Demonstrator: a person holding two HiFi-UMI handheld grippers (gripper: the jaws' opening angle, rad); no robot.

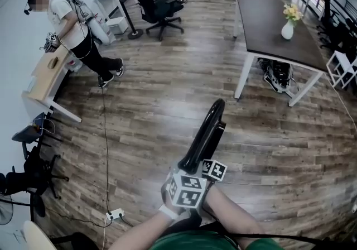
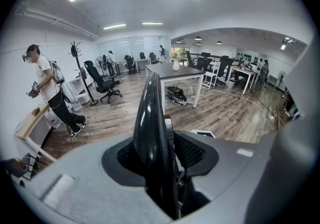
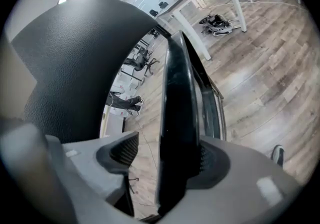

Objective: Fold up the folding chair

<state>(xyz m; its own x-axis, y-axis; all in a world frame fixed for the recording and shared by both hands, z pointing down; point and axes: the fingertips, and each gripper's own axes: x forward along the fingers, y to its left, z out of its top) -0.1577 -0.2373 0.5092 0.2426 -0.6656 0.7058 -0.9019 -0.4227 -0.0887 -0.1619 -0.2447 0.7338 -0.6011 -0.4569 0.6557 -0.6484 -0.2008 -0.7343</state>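
Note:
The black folding chair is folded flat and stands edge-on above the wooden floor, in front of me in the head view. Both grippers sit at its near, upper end. My left gripper has the chair's rim between its jaws, and both pads lie against it. My right gripper also straddles the chair's edge. There the chair rests against the right pad, and floor shows through a gap beside the left pad.
A person stands at a wooden desk at the far left. An office chair stands behind. A dark table with a white vase is at the right, with a bag under it. A power strip lies near my feet.

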